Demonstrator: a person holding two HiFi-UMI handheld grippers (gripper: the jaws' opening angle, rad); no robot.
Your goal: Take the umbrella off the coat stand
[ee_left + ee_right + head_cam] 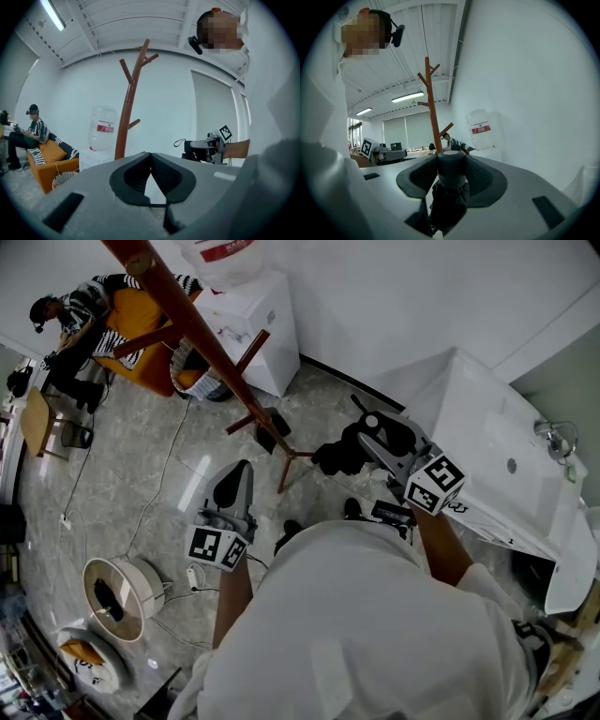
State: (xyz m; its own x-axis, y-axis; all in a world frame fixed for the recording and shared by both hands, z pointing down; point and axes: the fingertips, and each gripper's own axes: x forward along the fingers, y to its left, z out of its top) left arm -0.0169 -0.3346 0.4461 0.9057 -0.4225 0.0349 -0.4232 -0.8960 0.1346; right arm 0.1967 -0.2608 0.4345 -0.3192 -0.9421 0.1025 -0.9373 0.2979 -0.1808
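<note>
The right gripper (377,427) is clamped on the umbrella (339,452), a black folded one bunched below the jaws. In the right gripper view the two jaws press from either side on the umbrella's round dark end (451,169), with the folded cloth (448,204) hanging beneath it.

The umbrella is off the coat stand (202,338). It is held to the right of the stand's feet and apart from them, near the white cabinet (487,427) on the right. A thin black loop (357,401) sticks out from the umbrella on its far side.

The left gripper (240,469) is held lower and to the left, over the grey floor (141,456), near the stand's feet but not touching them. In the left gripper view its jaws are together, tips meeting, with nothing between them (150,157).

The coat stand is brown wood. It runs from the far left of the head view down to its spread feet, and its short pegs show in both gripper views (130,101) (432,110).

Behind it, against the far wall, stands a white water dispenser (251,324) with a water bottle (102,127) on top. At the far left a person (70,315) sits on an orange sofa (141,329).
</note>
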